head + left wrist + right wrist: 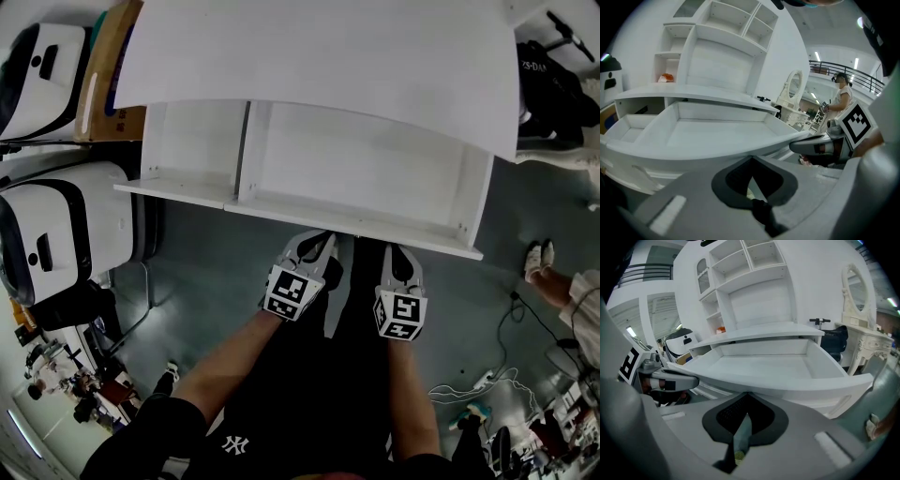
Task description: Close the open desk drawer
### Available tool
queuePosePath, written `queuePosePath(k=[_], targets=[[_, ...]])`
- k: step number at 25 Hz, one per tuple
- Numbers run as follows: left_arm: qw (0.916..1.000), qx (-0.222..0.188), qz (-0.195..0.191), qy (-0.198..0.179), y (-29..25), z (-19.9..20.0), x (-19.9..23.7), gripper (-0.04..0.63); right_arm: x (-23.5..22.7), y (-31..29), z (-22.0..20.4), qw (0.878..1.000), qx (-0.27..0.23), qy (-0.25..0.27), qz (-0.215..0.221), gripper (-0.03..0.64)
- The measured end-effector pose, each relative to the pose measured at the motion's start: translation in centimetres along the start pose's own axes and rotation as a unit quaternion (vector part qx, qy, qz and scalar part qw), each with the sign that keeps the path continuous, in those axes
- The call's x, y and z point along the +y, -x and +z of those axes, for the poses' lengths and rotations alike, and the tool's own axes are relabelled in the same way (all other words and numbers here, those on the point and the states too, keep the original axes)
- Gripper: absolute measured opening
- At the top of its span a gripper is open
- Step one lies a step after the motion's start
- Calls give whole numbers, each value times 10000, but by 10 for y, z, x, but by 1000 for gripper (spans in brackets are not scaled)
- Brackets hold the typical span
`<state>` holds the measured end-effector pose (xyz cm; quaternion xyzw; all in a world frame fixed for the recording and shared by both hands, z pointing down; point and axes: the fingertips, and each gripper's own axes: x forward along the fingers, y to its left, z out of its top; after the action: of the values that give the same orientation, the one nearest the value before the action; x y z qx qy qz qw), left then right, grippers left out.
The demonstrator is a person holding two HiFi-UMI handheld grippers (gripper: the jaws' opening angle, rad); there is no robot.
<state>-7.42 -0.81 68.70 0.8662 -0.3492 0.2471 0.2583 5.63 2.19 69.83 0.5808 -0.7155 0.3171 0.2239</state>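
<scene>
**Desk drawer stands open as both grippers meet its front.** The operator [281, 422] stands at a white desk [319, 47] whose wide, shallow drawer [375, 169] is well out, its inside bare and its curved front panel facing the operator's legs.

Both handheld grippers sit near the middle of that panel, side by side and a little apart. The left gripper [322, 242] points its tips under the drawer's front edge. Its jaws are clenched together with nothing between them. The right gripper [400, 251], just beside it toward the drawer's right end, is likewise pinched closed and empty, with its tips at the panel's lower edge. Whether either tip actually touches the panel cannot be told.

Above the drawer, the desktop carries a white shelf unit [726, 28], with a small orange object [667, 78] on a low shelf toward the drawer's left. Beyond the drawer's left end stand two white-and-black machines [56, 234] and a cardboard box [111, 70]. Beyond its right end are a white vanity with an oval mirror [855, 284] and a black scooter [548, 75]. A bystander in a white top [843, 96] stands well off past that same end.
</scene>
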Motion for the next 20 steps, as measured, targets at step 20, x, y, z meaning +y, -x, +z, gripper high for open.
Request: queuePosePath(k=[20], targets=[[9997,-178,151,106,-51,52,39,2,-25,-52,58,9999,-47,95,-48,23]])
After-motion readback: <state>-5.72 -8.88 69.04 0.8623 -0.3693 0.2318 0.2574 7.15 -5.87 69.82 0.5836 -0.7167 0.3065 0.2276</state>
